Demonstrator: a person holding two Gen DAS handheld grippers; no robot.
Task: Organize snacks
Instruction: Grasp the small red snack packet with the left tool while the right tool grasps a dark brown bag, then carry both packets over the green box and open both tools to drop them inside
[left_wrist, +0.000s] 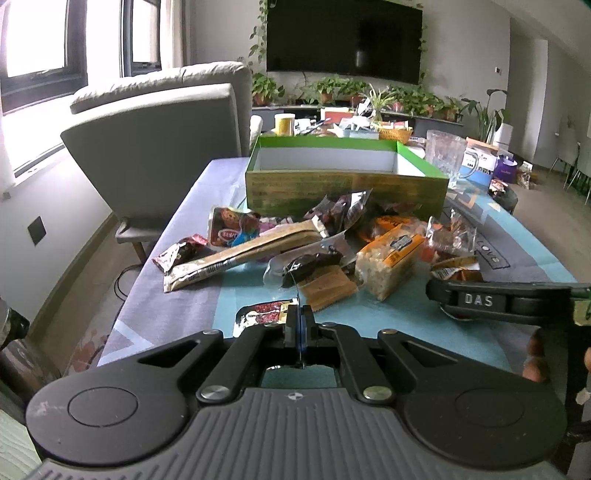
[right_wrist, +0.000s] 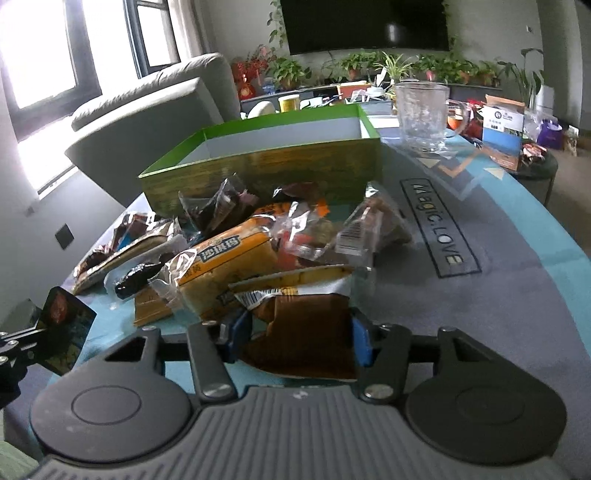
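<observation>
The left gripper (left_wrist: 299, 321) has its fingers pinched on a small dark snack packet (left_wrist: 264, 314). The right gripper (right_wrist: 299, 338) clamps a brown-and-yellow snack bag (right_wrist: 301, 332). Beyond both fingers, past the snack pile (left_wrist: 332, 243) on the desk (left_wrist: 517, 266), sits the open green box (left_wrist: 347, 184).

Snack pile (left_wrist: 314, 251) crowding box (left_wrist: 347, 184) front, bare mat (right_wrist: 498, 314) right, glass mug (right_wrist: 423, 116) beyond

armchair (left_wrist: 159, 147) grey | window (left_wrist: 40, 40) bright | television (left_wrist: 343, 37) wall-mounted | plants (left_wrist: 332, 88)
</observation>
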